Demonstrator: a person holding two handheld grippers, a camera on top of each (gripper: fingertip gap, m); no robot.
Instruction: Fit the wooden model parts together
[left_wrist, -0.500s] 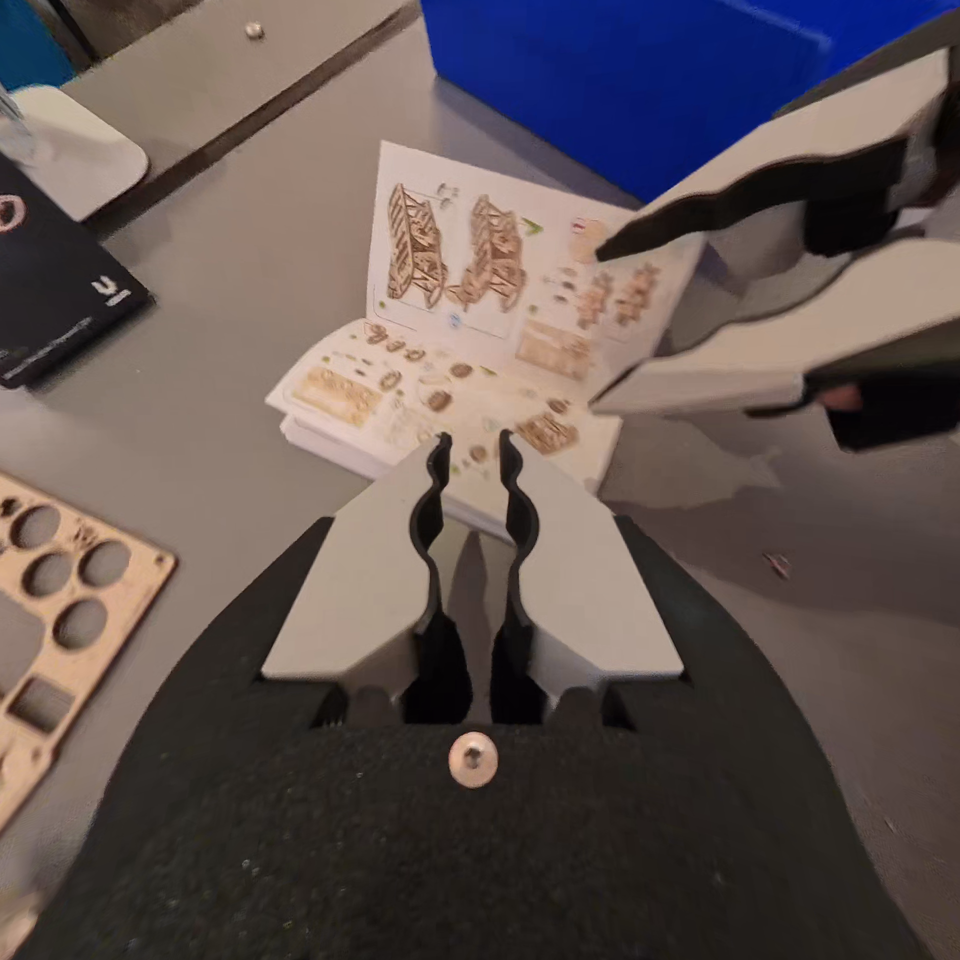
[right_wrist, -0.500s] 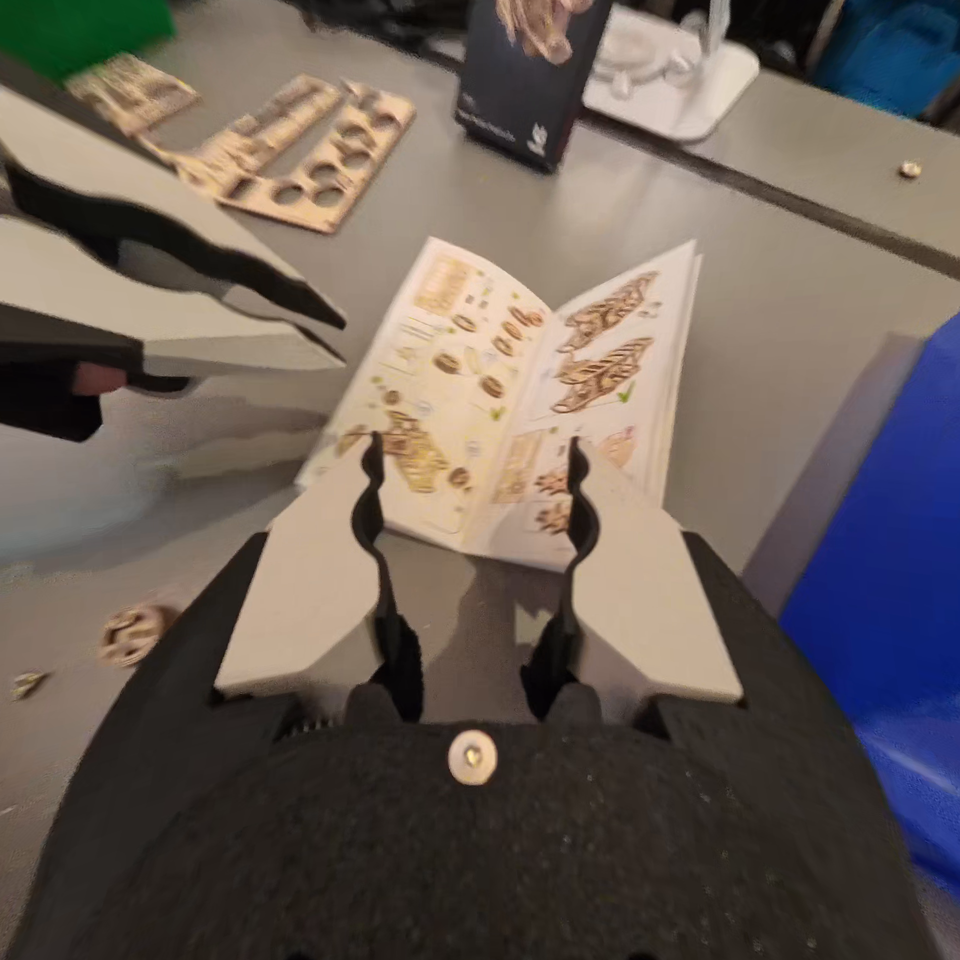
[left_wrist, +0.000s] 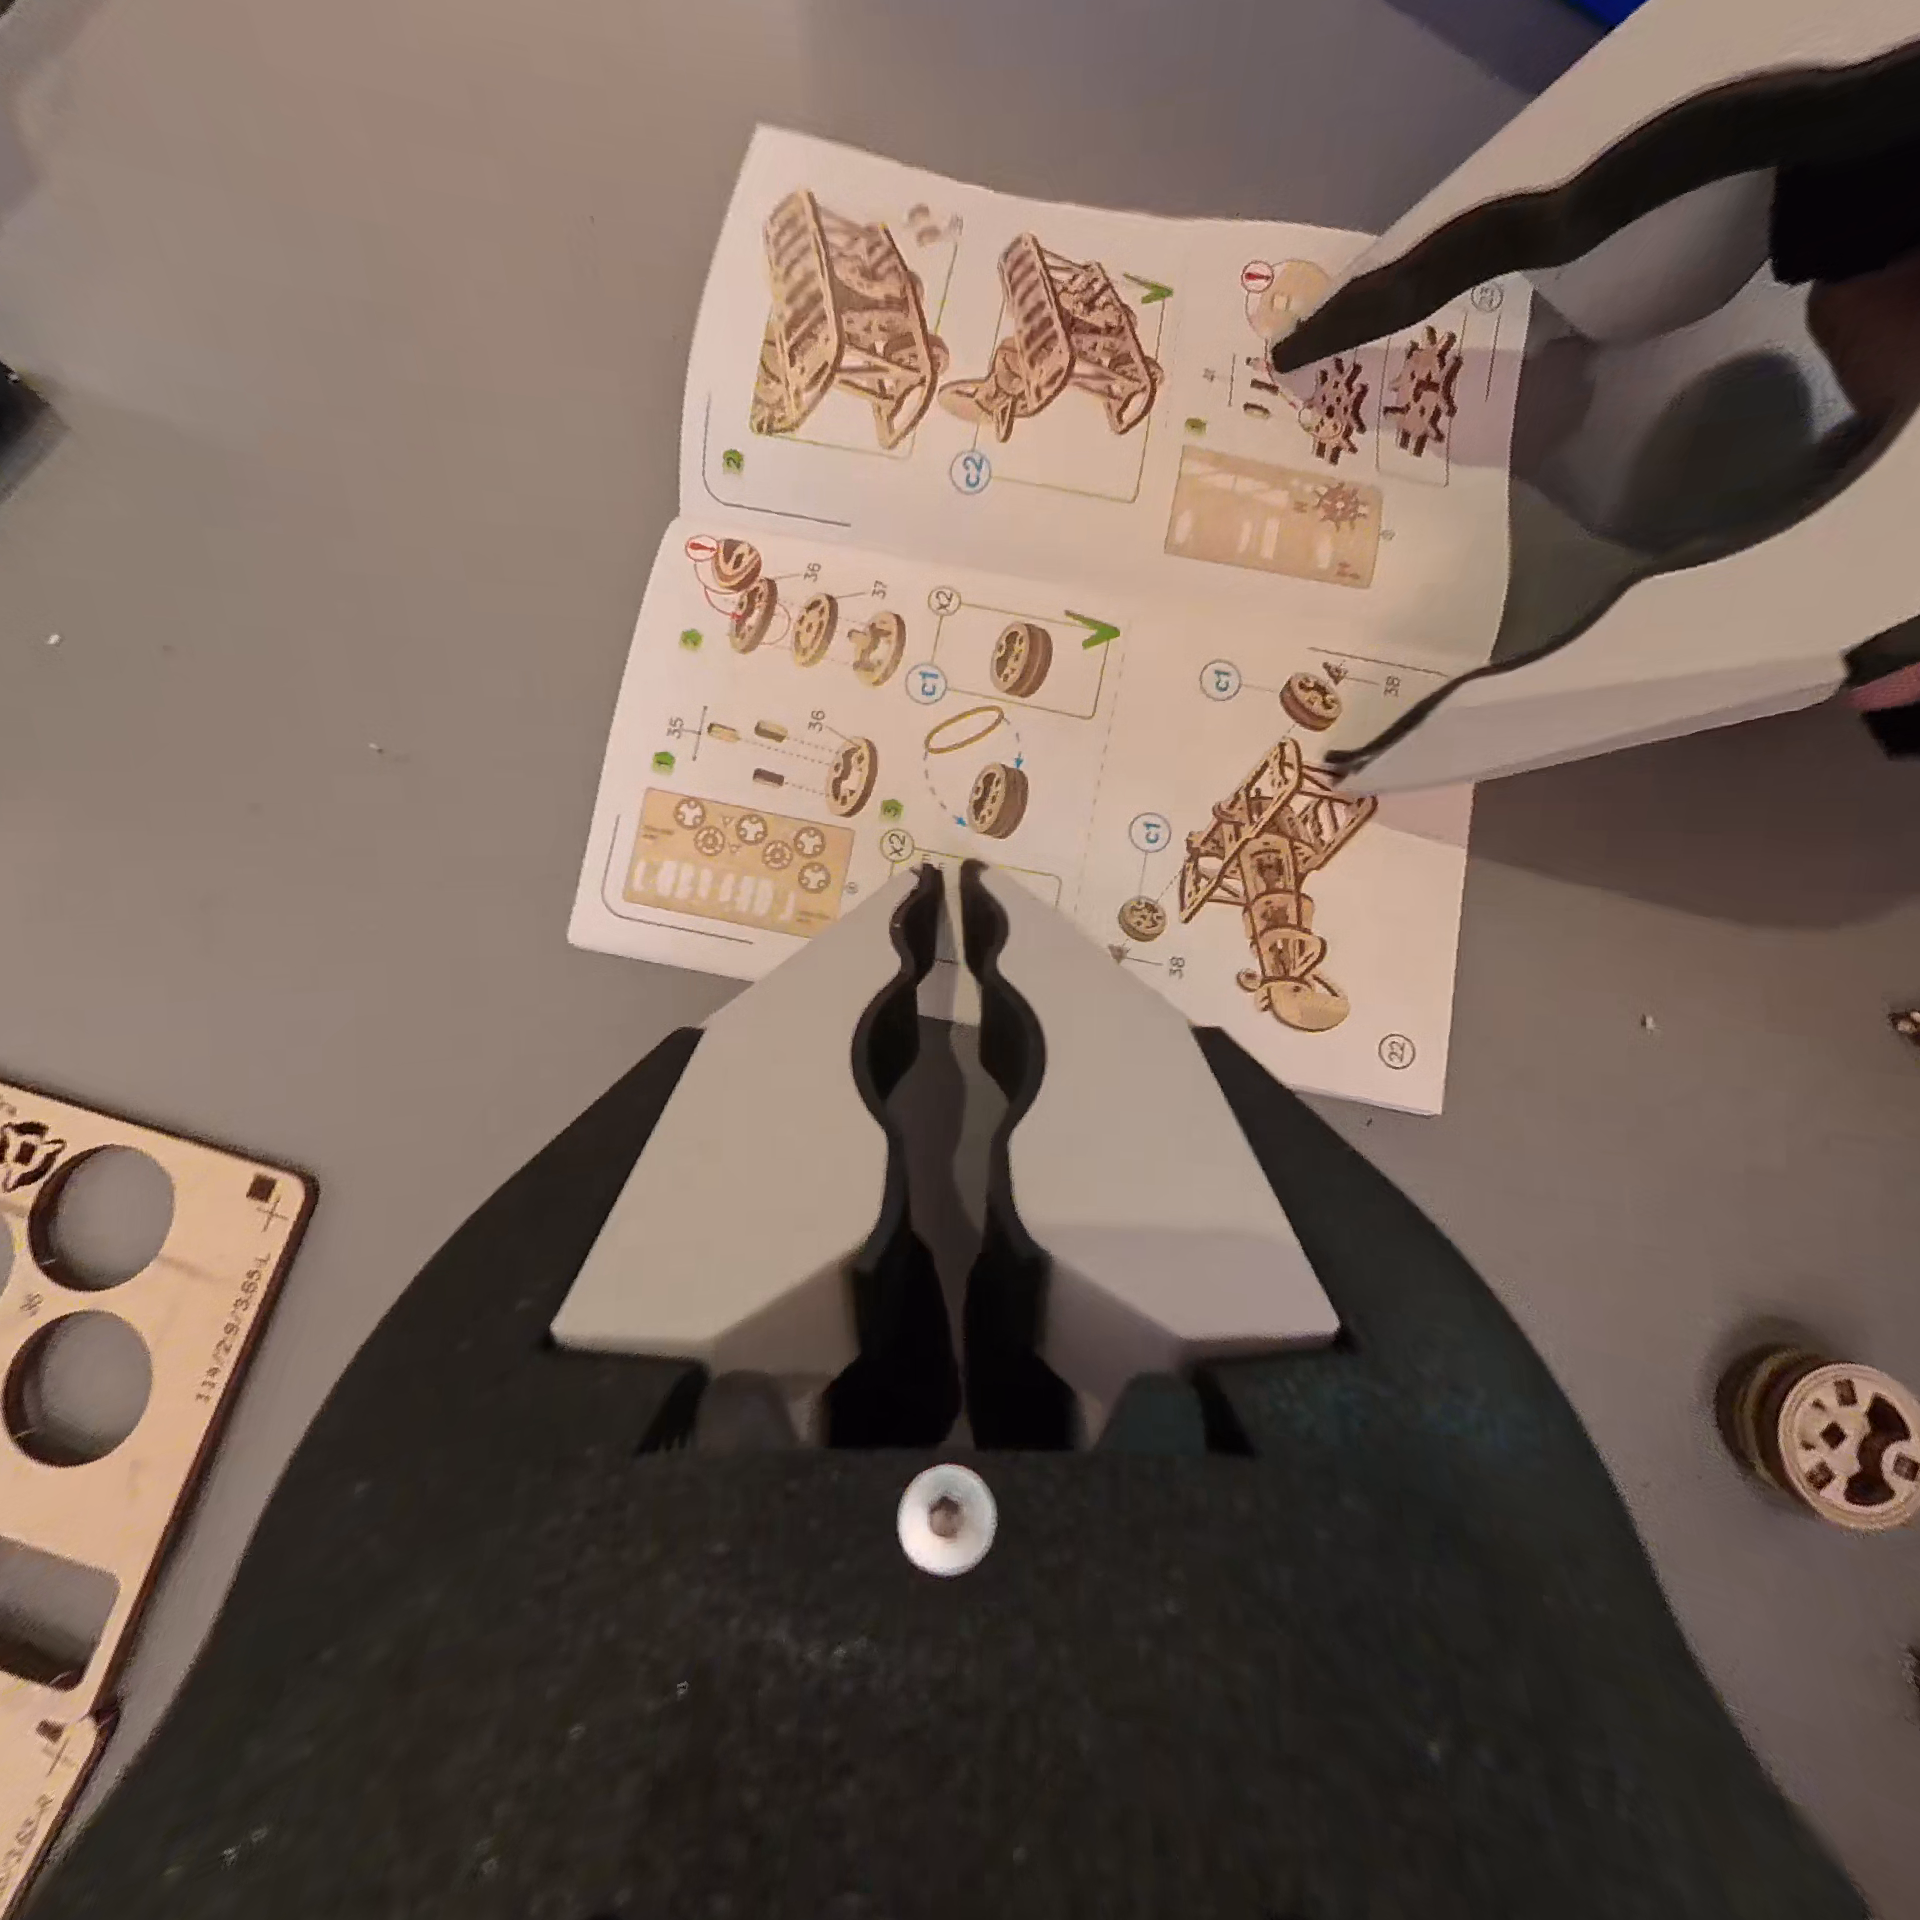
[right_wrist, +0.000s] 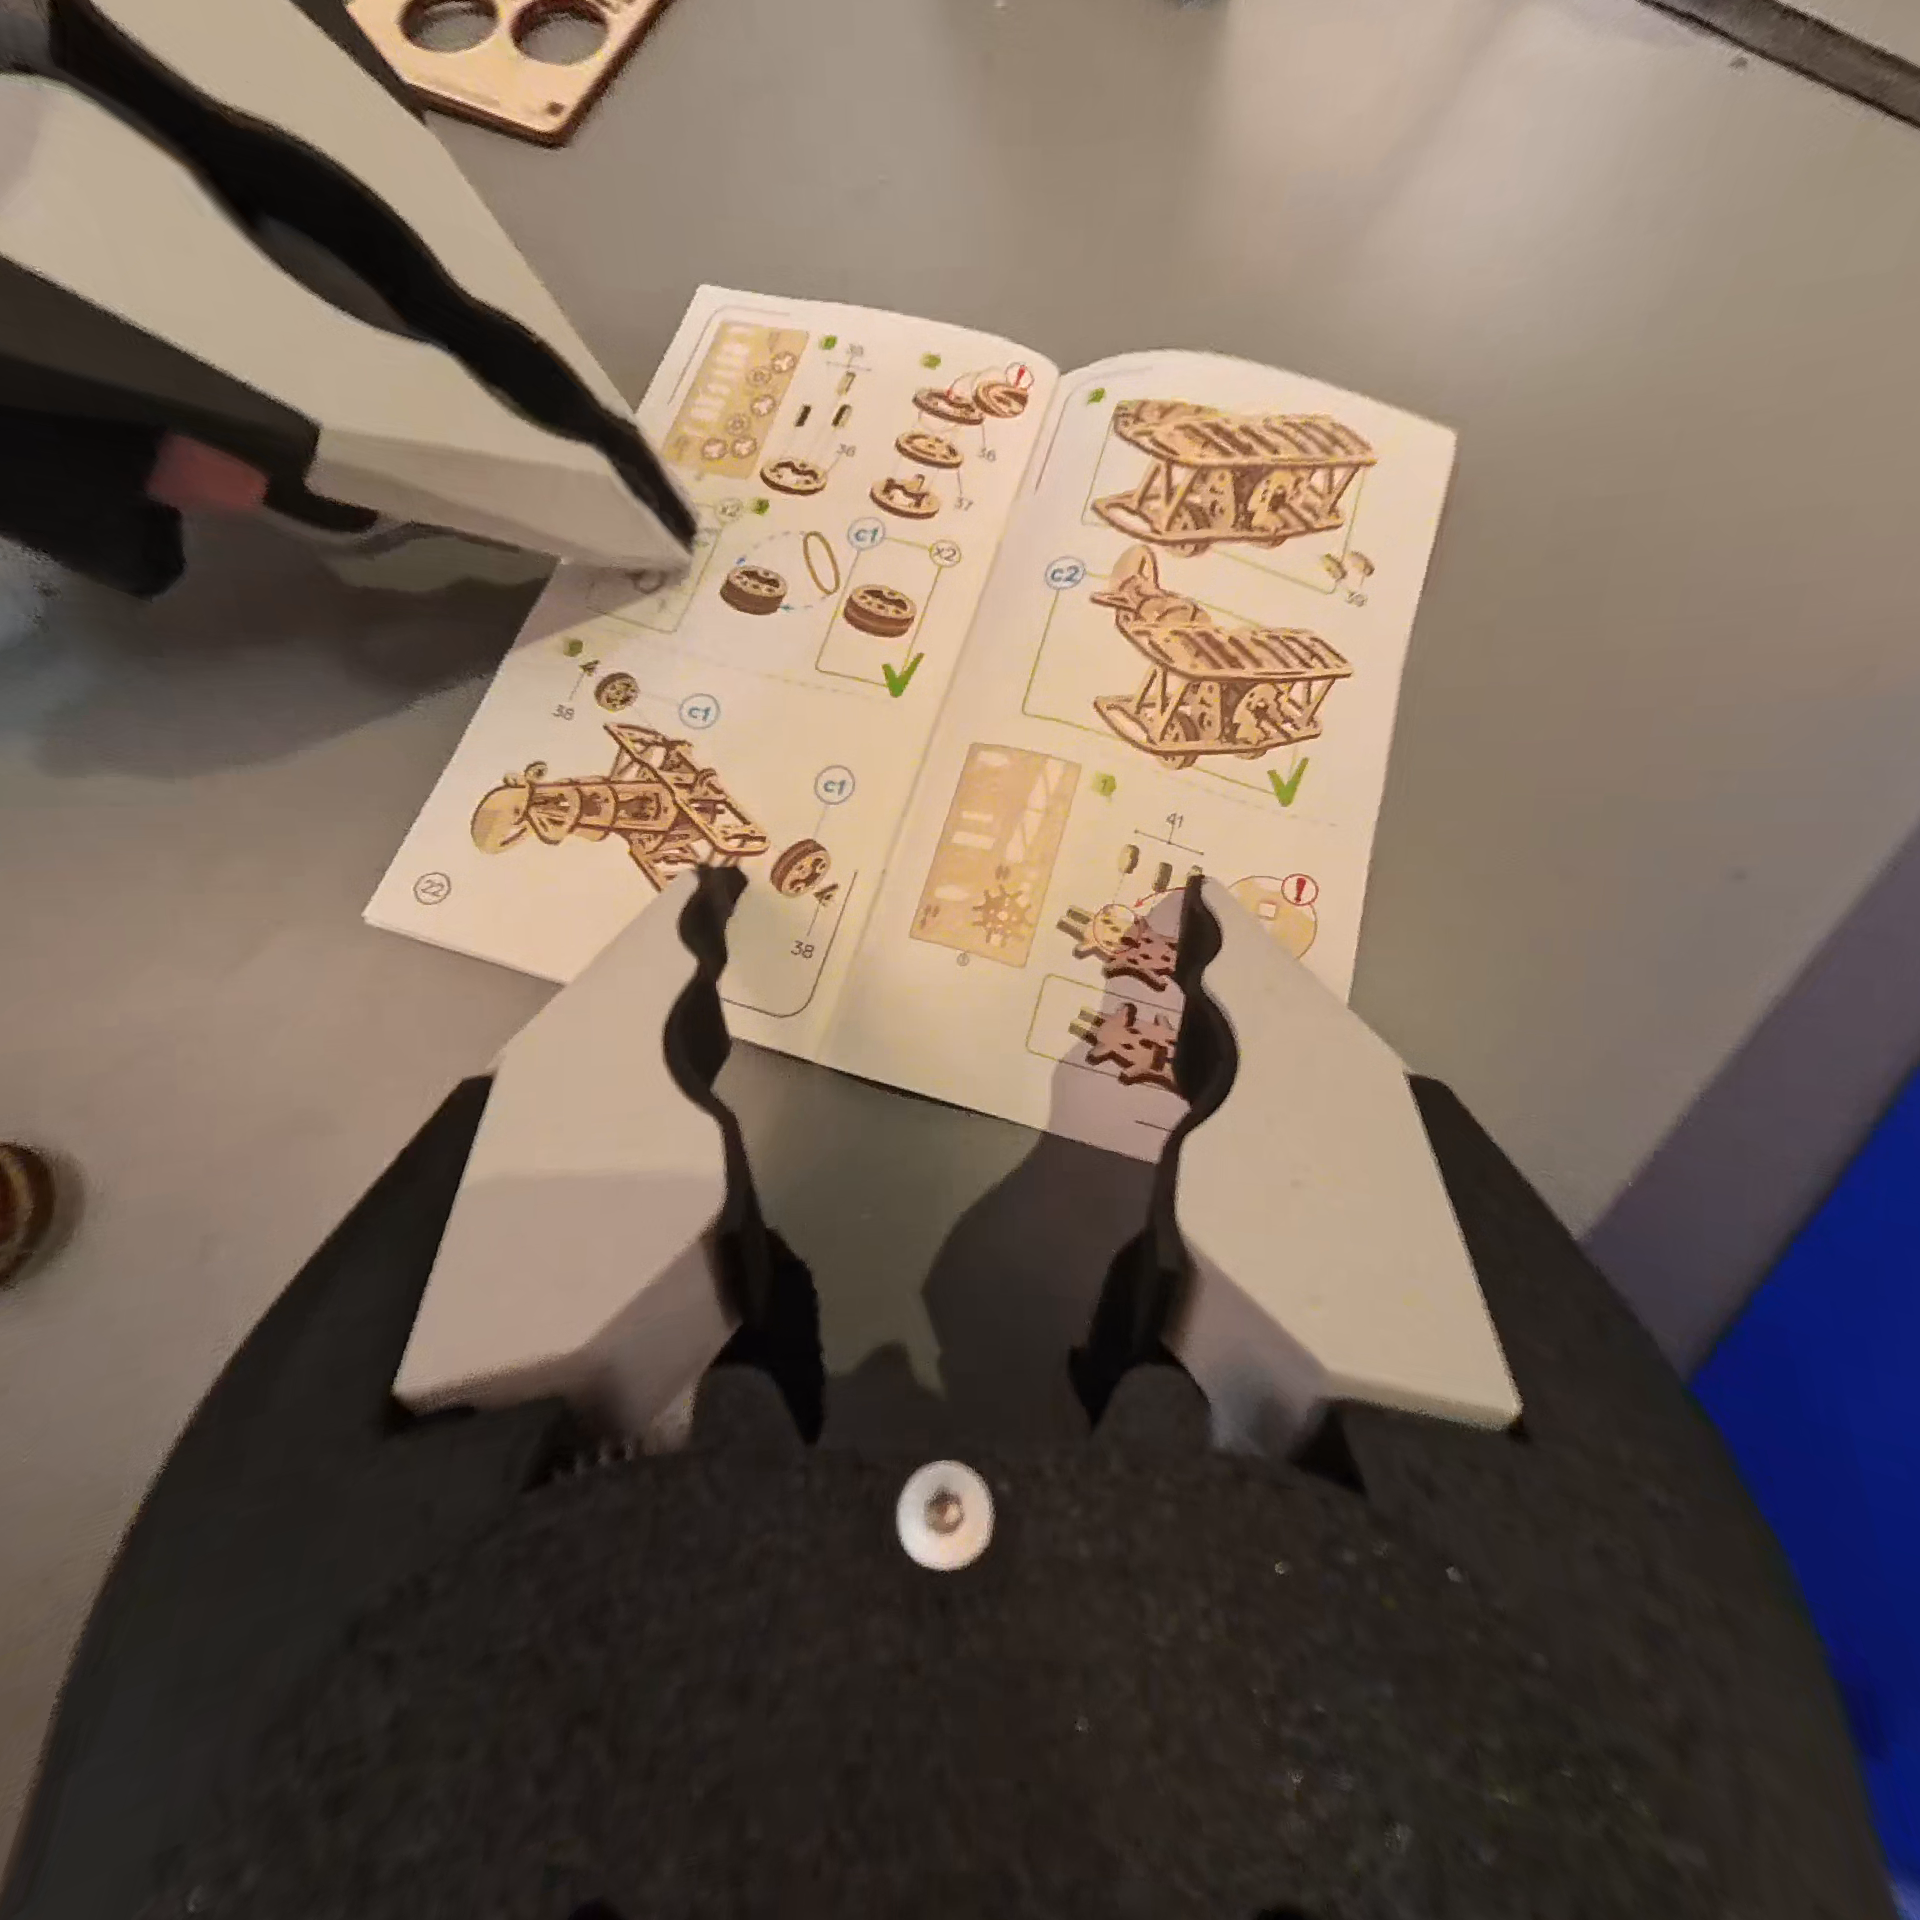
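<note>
We hold the left hand-held gripper (left_wrist: 943, 878) nearly clenched and empty, tips just over the near edge of the open booklet (left_wrist: 852, 665) on the grey table (left_wrist: 312, 520). Our right hand-held gripper (right_wrist: 951, 883) is spread wide, empty, over the booklet. A wooden wheel (left_wrist: 1839, 1449) lies right of the left one; the punched wooden sheet (left_wrist: 135, 1340) lies to its left.

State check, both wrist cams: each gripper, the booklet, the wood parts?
left gripper: nearly shut, empty, over booklet's edge
right gripper: open, empty, over booklet
instruction booklet: open, flat on table
wooden wheel: assembled, loose on table
wooden part sheet: flat, round parts punched out
</note>
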